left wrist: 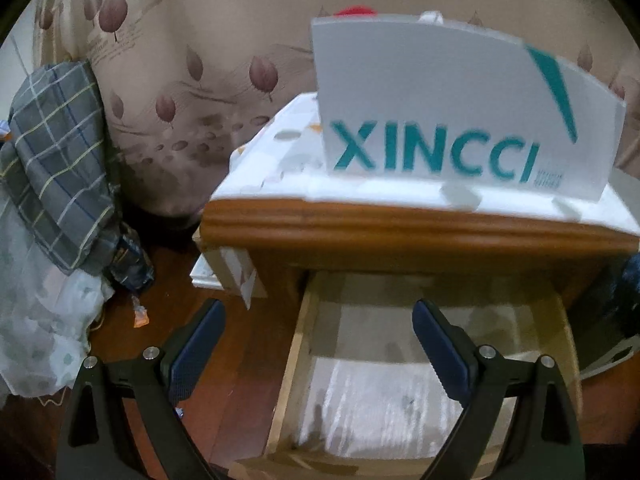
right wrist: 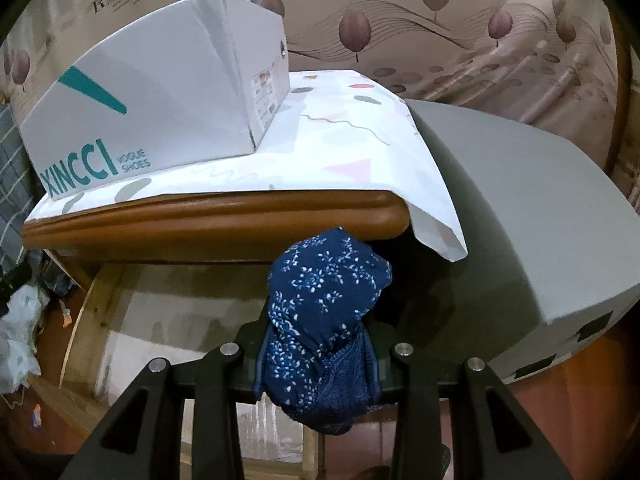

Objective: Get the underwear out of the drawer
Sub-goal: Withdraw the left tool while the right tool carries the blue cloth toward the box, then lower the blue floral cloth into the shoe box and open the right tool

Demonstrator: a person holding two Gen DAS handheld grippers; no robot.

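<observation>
The right gripper (right wrist: 316, 354) is pinching the underwear (right wrist: 326, 312), a dark blue bunch with tiny white flowers on it. The cloth is squeezed between the two fingers and puffs up above them, held up in the air over the open drawer (right wrist: 168, 320), just below the brown wooden edge of the worktop (right wrist: 224, 216). The left gripper (left wrist: 318, 332) has its fingers spread wide apart with nothing between them, and it hangs over the same drawer (left wrist: 400, 360). The drawer bottom looks pale and bare where it shows. On the worktop lies a white patterned cloth (right wrist: 344, 148), and a white shoe box (right wrist: 160, 92) with green letters sits on it. A gray checked cloth (left wrist: 60, 152) hangs off to the left.
</observation>
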